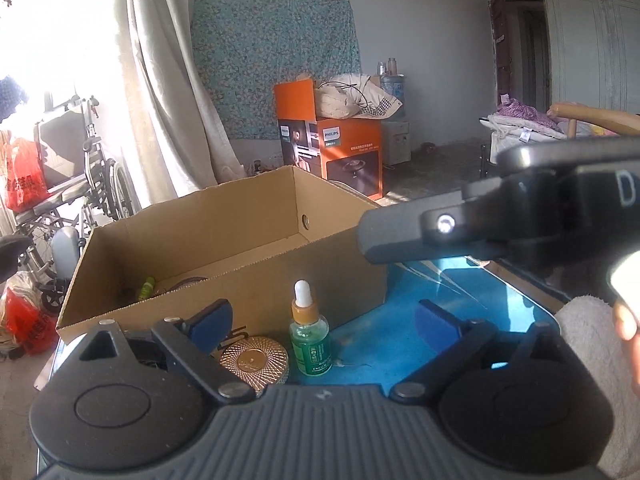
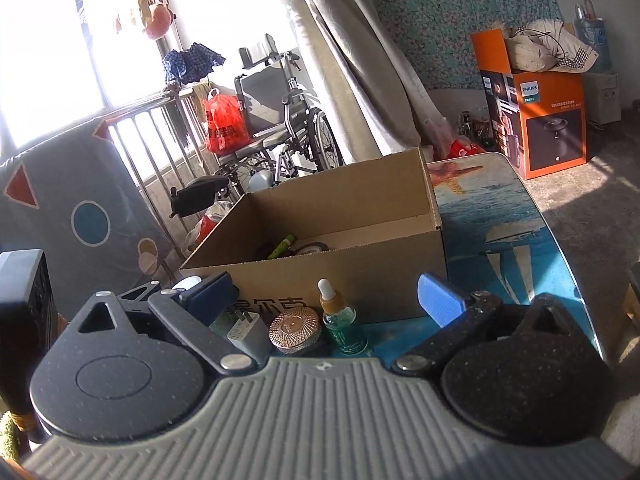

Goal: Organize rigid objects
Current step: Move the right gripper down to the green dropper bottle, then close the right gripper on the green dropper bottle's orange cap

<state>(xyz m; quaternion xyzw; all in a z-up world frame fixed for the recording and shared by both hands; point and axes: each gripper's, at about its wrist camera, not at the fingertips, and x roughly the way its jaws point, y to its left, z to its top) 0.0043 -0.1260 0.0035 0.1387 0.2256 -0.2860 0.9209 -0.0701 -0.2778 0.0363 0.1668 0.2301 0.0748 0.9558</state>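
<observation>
An open cardboard box (image 1: 248, 280) stands on the blue sea-print table (image 1: 384, 344). In front of it are a green dropper bottle (image 1: 310, 340) and a round gold-lidded jar (image 1: 256, 362). My left gripper (image 1: 324, 320) is open, with the bottle standing in the gap ahead of its fingers, untouched. A finger (image 1: 400, 236) of my right gripper reaches in from the right above the box's corner. In the right wrist view my right gripper (image 2: 326, 300) is open and holds nothing. Before it stand the bottle (image 2: 344, 328), the jar (image 2: 295, 330) and a grey plug (image 2: 244, 336). The box (image 2: 360, 280) holds a green tube (image 2: 282, 246).
An orange appliance box (image 1: 340, 152) sits on the floor behind. A wheelchair (image 2: 280, 128) and red bags (image 2: 224, 124) stand by the window at left. White fluffy cloth (image 1: 592, 340) and a person's hand (image 1: 628, 320) are at the table's right edge.
</observation>
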